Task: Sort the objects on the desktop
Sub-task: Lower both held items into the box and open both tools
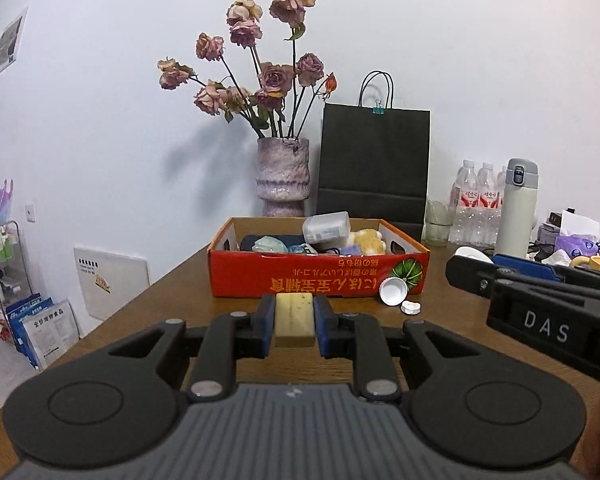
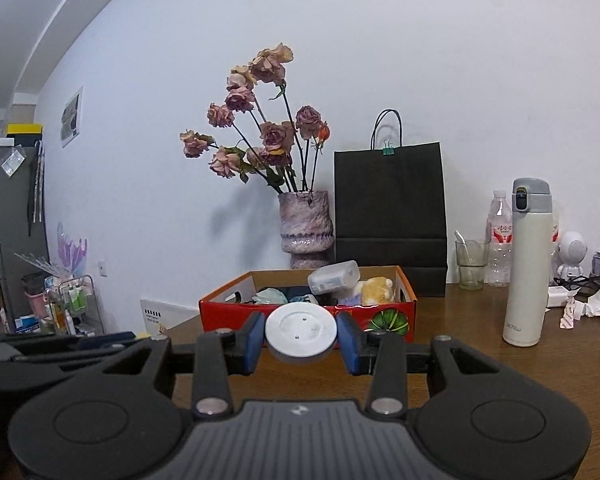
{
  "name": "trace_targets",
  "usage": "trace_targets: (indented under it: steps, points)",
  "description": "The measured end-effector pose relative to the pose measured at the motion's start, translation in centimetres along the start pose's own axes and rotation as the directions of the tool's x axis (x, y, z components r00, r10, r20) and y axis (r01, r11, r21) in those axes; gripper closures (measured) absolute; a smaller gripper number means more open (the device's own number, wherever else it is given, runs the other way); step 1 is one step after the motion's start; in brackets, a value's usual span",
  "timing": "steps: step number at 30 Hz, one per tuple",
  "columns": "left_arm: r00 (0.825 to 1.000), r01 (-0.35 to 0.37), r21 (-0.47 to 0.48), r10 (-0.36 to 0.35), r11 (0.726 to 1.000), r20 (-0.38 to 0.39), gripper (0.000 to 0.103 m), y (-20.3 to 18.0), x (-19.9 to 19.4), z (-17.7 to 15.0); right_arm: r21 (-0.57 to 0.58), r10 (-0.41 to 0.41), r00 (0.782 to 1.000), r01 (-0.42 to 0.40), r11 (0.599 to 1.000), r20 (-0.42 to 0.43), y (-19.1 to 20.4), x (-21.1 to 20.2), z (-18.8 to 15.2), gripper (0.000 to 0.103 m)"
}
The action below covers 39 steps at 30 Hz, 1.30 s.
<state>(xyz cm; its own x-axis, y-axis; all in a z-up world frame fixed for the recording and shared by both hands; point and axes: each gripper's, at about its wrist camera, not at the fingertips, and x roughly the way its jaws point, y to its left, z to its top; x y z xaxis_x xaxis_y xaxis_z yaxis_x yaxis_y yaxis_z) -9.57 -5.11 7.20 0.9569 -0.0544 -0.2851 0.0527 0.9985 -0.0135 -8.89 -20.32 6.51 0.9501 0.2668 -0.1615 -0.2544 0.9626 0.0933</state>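
Left wrist view: yellowish soap bar (image 1: 294, 319) pinched between blue pads of left gripper (image 1: 294, 326), held above brown table (image 1: 148, 312), short of red cardboard box (image 1: 318, 276) near table's far edge. White cap (image 1: 394, 291) and small white piece (image 1: 410, 307) lie at box's front right corner. Right gripper (image 2: 302, 342) clamps white round disc (image 2: 301, 331). White thermos (image 2: 526, 264) stands toward right edge.

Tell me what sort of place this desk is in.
Most likely a lived-in home room, not an office: a vase of dried roses and a thermos stand on the wooden table, and a small cart of toiletries sits by the wall.
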Motion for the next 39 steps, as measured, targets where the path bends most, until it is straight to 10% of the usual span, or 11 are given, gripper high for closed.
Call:
trace_targets:
  steps: [9,17,20,22,28,33,39]
  points:
    - [0.998,0.057,-0.050,-0.057,0.997,-0.005,0.082,1.2,4.7,4.1,-0.011,-0.050,0.999,0.049,0.999,-0.009,-1.8,4.7,2.9,0.065]
    - [0.989,0.119,-0.053,-0.124,0.991,-0.087,0.079,2.6,18.2,14.1,-0.043,-0.116,0.987,0.112,0.993,-0.114,-6.1,19.3,11.9,0.064]
    - [0.934,0.200,-0.117,-0.225,0.973,-0.279,0.037,3.0,26.1,16.5,-0.004,-0.113,0.931,0.119,0.993,-0.346,-8.3,27.6,14.1,0.038]
    - [0.868,0.209,-0.141,-0.250,0.968,-0.430,0.034,3.3,30.5,17.1,0.070,-0.085,0.895,0.128,0.989,-0.438,-10.1,31.1,14.9,0.039]
    - [0.801,0.174,-0.109,-0.205,0.979,-0.563,0.011,3.8,33.4,16.9,0.110,-0.005,0.768,0.098,0.989,-0.640,-11.5,35.4,15.6,0.031]
    - [0.791,0.163,-0.067,-0.171,0.984,-0.587,0.003,3.5,31.9,16.5,0.039,-0.020,0.675,0.072,0.997,-0.737,-10.0,35.3,13.8,0.029]
    - [0.800,0.142,-0.046,-0.142,0.989,-0.583,0.001,4.1,29.6,16.6,0.032,-0.020,0.677,0.064,0.997,-0.735,-9.2,32.9,14.2,0.021]
